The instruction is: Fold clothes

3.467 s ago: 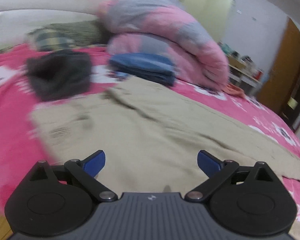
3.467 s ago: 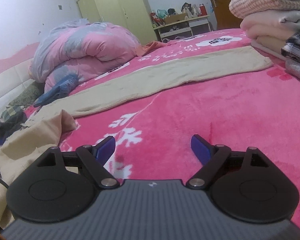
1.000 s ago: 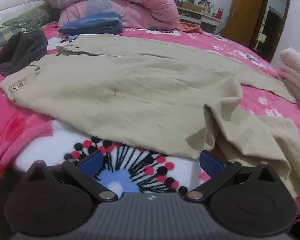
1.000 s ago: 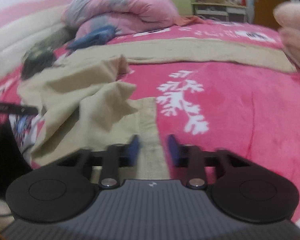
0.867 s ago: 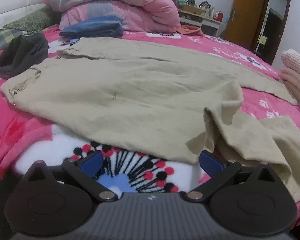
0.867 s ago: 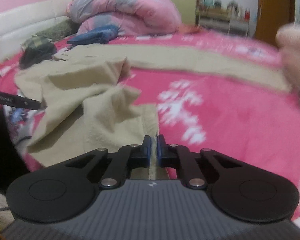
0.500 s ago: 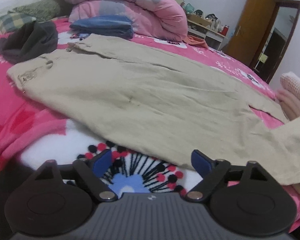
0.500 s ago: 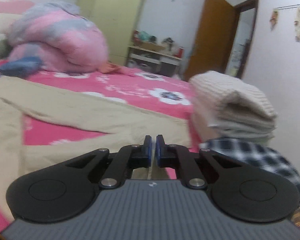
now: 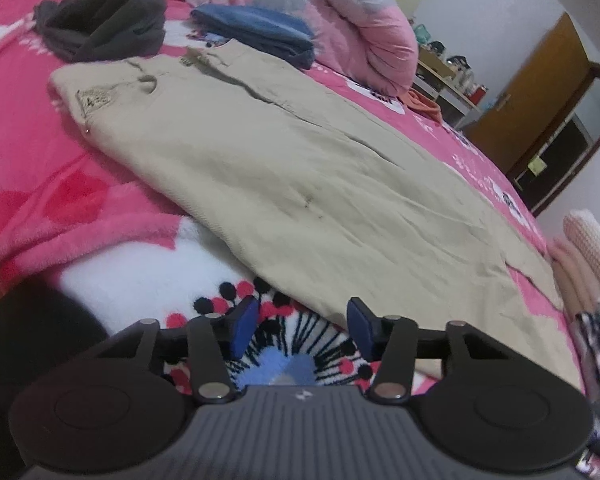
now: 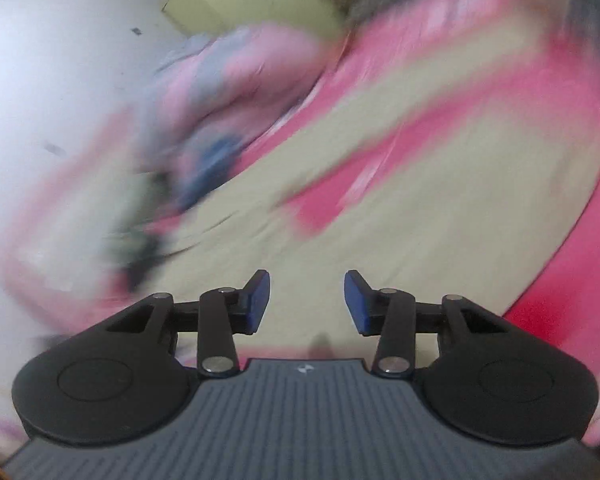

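Tan trousers (image 9: 308, 168) lie spread out flat on a pink blanket (image 9: 40, 200) that covers the bed. The waist end, with a small patch on it, is at the far left. The legs run off to the right. The patch is too small to read, and no other words show anywhere.

The left gripper (image 9: 300, 322) hangs low at the near edge of the trousers, over a white part of the blanket with red and black dots. Its blue pads (image 9: 242, 326) are apart and hold nothing.

Past the trousers sits a dark grey bundle of clothes (image 9: 104, 24). Next to it are folded blue jeans (image 9: 256, 32), and behind them a big rolled pink and grey quilt (image 9: 320, 12). At the far right is a stack of folded clothes (image 9: 588, 256), with a brown door (image 9: 540, 92) further back.

The right wrist view is very blurry. The right gripper (image 10: 306, 302) is over the tan cloth, with its blue pads apart and nothing between them.
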The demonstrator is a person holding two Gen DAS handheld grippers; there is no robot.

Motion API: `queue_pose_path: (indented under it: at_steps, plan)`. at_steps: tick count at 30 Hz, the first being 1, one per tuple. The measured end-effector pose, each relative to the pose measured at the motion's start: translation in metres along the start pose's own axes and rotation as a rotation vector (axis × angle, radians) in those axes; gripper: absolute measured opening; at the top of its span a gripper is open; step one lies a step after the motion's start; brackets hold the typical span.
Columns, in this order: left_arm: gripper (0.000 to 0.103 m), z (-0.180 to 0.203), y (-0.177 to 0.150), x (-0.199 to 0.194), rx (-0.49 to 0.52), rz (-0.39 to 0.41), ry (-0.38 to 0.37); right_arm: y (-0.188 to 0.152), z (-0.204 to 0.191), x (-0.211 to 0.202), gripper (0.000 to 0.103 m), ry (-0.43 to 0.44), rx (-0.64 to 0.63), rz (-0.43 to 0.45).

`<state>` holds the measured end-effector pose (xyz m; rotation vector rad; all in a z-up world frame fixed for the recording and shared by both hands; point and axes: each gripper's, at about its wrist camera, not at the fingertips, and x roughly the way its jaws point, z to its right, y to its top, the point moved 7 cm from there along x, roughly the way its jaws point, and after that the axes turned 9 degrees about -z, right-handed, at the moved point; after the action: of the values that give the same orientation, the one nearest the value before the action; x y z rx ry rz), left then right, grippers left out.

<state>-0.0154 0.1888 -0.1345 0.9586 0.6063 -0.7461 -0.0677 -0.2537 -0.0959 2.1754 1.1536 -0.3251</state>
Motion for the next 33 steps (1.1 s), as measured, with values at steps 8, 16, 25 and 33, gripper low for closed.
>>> queue_pose_path:
  at_steps: [8,16,25,33]
  plan:
    - [0.032,-0.014,0.004,0.0,-0.115,0.0,-0.015,-0.025,0.032,0.056,0.04,0.074,0.266,-0.022]
    - [0.004,-0.017,0.015,0.006,-0.188,0.054,0.045,-0.022,0.028,0.057,0.005,0.038,0.244,0.064]
    - [0.002,-0.013,0.009,-0.012,-0.099,0.066,0.17,-0.031,0.019,0.056,0.001,0.014,0.224,0.036]
    - [0.019,-0.021,0.004,-0.025,-0.054,0.034,0.193,-0.044,0.014,0.035,0.037,-0.03,0.071,-0.099]
